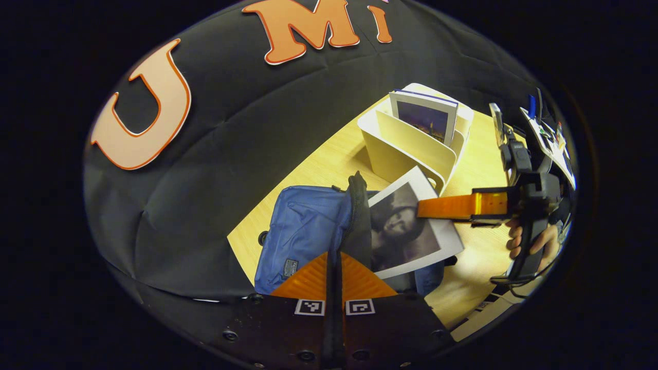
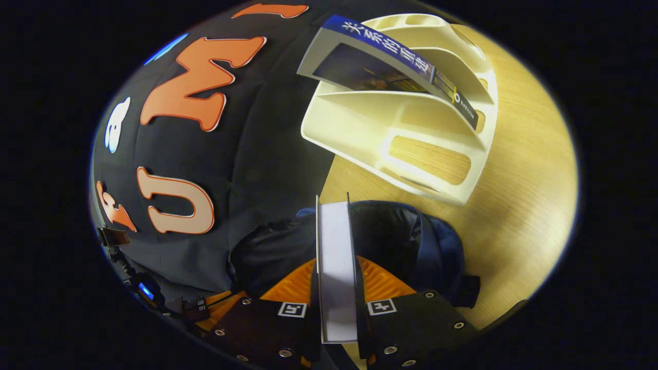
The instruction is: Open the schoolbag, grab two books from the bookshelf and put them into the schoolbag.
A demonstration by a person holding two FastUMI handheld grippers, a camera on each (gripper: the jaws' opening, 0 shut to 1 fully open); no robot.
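The blue fabric schoolbag (image 1: 303,231) is lying at centre frame in the left gripper view, on a pale wood-grain table (image 1: 329,164), its dark flap (image 1: 358,216) standing up along the opening. A book (image 1: 411,226) with a white-bordered dark cover is leaning over the bag's mouth, just right of the flap. The right claw (image 1: 424,208) is reaching in from the right edge, both fingers pinching the book's upper corner; a hand (image 1: 529,241) is gripping its handle. In the right gripper view the same book (image 2: 336,267) is showing edge-on, white pages clamped between the two fingers at bottom centre, with the bag (image 2: 401,241) dark behind it.

The left claw (image 1: 333,280) is sitting at bottom centre, pressed shut on the flap's edge.

A cream moulded-plastic bookshelf (image 1: 406,144), with curved dividers, is standing on the table at upper right, another book (image 1: 426,118) upright inside. Black cloth is walling the booth behind.
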